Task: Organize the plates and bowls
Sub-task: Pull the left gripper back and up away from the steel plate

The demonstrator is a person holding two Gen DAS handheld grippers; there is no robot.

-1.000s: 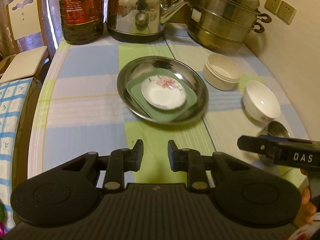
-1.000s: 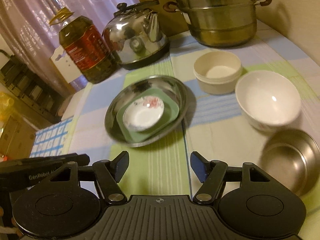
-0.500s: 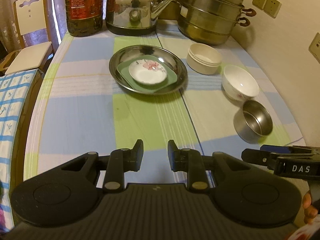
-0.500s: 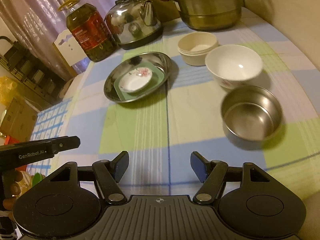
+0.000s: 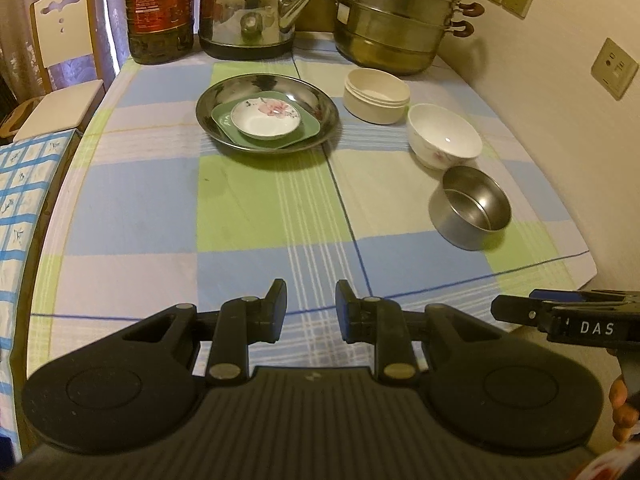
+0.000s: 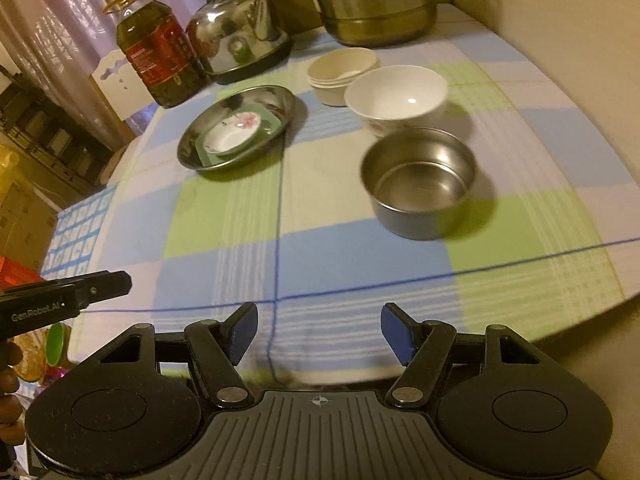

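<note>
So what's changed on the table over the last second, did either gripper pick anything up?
Both grippers pulled back from the dishes toward the table's near edge. The left gripper and right gripper hold nothing, jaws unchanged. The plate stack, white bowl and steel bowl stayed put.

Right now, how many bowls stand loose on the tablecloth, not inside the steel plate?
3, though the first looks like several nested. Cream bowl stack nearest the steamer pot; white bowl in front of it; steel bowl closest to the camera.
</note>
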